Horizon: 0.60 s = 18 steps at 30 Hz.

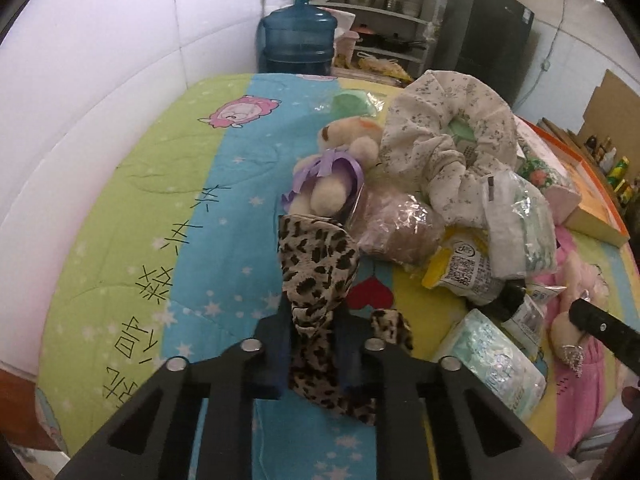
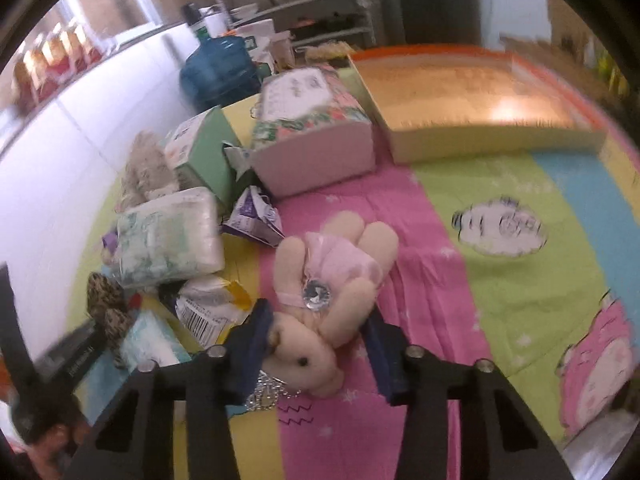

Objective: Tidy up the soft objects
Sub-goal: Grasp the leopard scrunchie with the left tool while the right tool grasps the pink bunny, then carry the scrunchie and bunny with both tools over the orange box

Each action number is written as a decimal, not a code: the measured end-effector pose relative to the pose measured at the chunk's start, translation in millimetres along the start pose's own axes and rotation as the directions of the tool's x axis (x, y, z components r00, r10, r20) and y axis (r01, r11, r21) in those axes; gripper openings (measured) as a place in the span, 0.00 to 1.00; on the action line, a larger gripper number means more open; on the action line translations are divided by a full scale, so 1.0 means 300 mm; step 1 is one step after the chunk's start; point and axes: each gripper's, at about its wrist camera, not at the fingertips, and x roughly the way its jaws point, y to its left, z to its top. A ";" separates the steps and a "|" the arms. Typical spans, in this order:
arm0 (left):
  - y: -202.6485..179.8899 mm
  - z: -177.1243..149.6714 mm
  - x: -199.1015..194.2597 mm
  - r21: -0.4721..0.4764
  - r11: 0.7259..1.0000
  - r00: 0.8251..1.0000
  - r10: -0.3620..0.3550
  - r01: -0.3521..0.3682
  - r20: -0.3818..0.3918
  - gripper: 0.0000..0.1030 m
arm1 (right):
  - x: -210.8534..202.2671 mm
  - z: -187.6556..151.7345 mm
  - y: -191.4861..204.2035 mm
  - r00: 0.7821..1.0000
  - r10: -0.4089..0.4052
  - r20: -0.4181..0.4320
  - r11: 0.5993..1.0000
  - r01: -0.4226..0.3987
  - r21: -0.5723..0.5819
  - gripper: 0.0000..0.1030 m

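Leopard-print fabric scarf (image 1: 316, 280), limp and light, hangs pinched between the closed fingers of the left gripper (image 1: 313, 320) above the colourful cartoon bedspread (image 1: 160, 208). Right gripper (image 2: 316, 344) fingers straddle a beige plush bunny in a pink dress (image 2: 328, 292), open, apparently not yet squeezing; its soft body should compress easily, best grasped mid-torso.

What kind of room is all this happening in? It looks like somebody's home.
Probably a lived-in home, in a kitchen or storage corner. Behind the cartoon-print quilt stand a big blue water jug, open shelves of pots and pans and a dark fridge.
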 end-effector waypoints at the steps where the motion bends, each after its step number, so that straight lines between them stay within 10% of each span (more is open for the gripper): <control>1: -0.002 -0.001 -0.004 0.004 1.000 1.000 -0.006 0.006 0.003 0.12 | -0.006 -0.004 0.013 1.000 0.002 0.008 1.000 -0.001 -0.020 0.36; 18: 0.025 0.102 -0.179 0.056 0.996 0.991 -0.074 0.068 0.111 0.11 | -0.168 0.049 0.084 0.990 0.040 0.136 0.999 -0.038 -0.014 0.27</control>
